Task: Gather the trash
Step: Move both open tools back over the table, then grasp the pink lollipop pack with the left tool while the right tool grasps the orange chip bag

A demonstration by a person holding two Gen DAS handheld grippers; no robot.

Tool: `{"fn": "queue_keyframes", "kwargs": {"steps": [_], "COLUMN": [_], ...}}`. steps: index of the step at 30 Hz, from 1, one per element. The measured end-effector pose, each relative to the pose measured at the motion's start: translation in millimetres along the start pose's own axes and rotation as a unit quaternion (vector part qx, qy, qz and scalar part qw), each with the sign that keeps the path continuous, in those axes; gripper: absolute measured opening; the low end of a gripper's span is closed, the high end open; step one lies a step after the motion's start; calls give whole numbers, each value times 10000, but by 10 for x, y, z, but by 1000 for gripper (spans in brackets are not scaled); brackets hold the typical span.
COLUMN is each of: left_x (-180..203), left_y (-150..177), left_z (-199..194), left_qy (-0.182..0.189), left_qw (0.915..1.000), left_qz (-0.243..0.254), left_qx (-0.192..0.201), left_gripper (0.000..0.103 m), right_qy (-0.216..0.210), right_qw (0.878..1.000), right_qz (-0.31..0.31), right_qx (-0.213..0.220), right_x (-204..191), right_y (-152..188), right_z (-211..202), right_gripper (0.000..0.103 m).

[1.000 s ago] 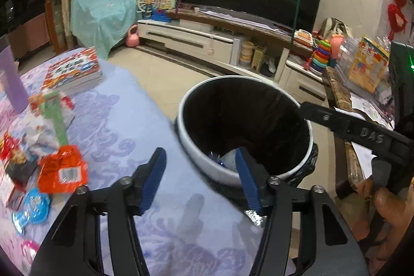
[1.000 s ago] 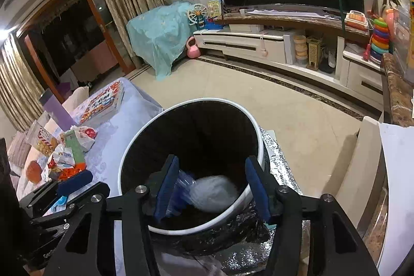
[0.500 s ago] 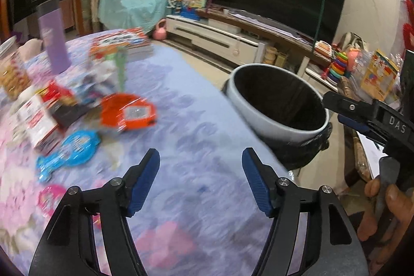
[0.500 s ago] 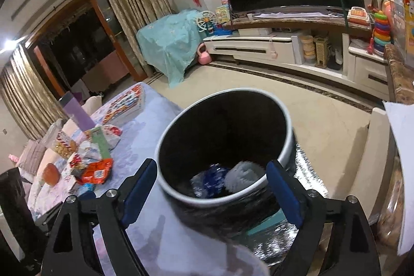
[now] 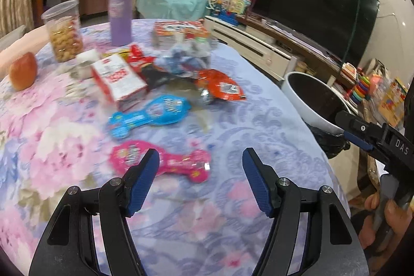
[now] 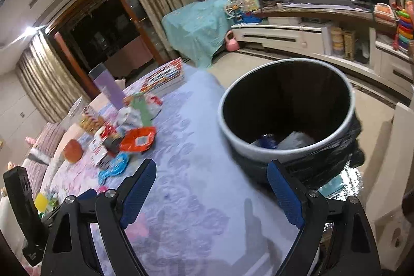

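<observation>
My left gripper (image 5: 200, 168) is open and empty above the flowered tablecloth (image 5: 181, 219), just short of a pink wrapper (image 5: 165, 162). Beyond it lie a blue wrapper (image 5: 150, 115), an orange packet (image 5: 220, 87), a red-and-white carton (image 5: 117, 79) and crumpled wrappers (image 5: 178, 61). My right gripper (image 6: 212, 185) is open and empty over the table's edge, near the white bin (image 6: 287, 110) with its black liner. A white wad (image 6: 295, 140) and a blue wrapper (image 6: 266, 140) lie inside the bin. The bin (image 5: 313, 100) also shows at the right of the left wrist view.
A purple bottle (image 5: 120, 9), a cookie jar (image 5: 63, 30), an apple (image 5: 23, 70) and a stack of books (image 5: 178, 30) stand on the far side of the table. A TV (image 5: 313, 4) on a low cabinet lies beyond. A chair (image 6: 388, 172) stands right of the bin.
Both grippers swung left, away from the bin toward the table. The right gripper let the white wad and blue wrapper drop into the bin and stands wider. The left gripper now faces the wrappers.
</observation>
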State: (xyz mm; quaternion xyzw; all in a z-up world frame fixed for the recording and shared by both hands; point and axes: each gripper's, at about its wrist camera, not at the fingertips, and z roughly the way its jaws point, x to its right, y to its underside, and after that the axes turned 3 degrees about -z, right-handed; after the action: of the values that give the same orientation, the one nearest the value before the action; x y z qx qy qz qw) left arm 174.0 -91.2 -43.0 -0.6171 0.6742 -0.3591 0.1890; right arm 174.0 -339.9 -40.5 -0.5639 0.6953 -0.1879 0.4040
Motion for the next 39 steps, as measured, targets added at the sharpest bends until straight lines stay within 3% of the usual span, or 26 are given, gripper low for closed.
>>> {"fn": "queue_keyframes", "kwargs": {"steps": [12, 17, 22, 30, 39], "left_x": [-490, -577, -588, -549, -539], "left_y": [100, 41, -21, -81, -90], "left_z": [-108, -21, 89, 312, 493], "left_qy": [-156, 101, 235, 628, 748], "left_qw": [9996, 9985, 9916, 9808, 9718], "left_qz": [-216, 405, 1168, 1650, 2007], "left_qx": [-132, -348, -500, -825, -983], "left_gripper": [74, 78, 80, 80, 80], "right_qy": [-380, -539, -643, -745, -925], "right_qw": [9985, 9969, 9952, 9939, 9909], "right_qz": [-328, -445, -568, -556, -669], "right_qx": [-228, -363, -479, -592, -710], "right_x": [-470, -595, -690, -751, -908], "right_y": [162, 192, 191, 71, -144], "right_z": [216, 349, 471, 737, 1184], "right_gripper": [89, 89, 89, 89, 89]}}
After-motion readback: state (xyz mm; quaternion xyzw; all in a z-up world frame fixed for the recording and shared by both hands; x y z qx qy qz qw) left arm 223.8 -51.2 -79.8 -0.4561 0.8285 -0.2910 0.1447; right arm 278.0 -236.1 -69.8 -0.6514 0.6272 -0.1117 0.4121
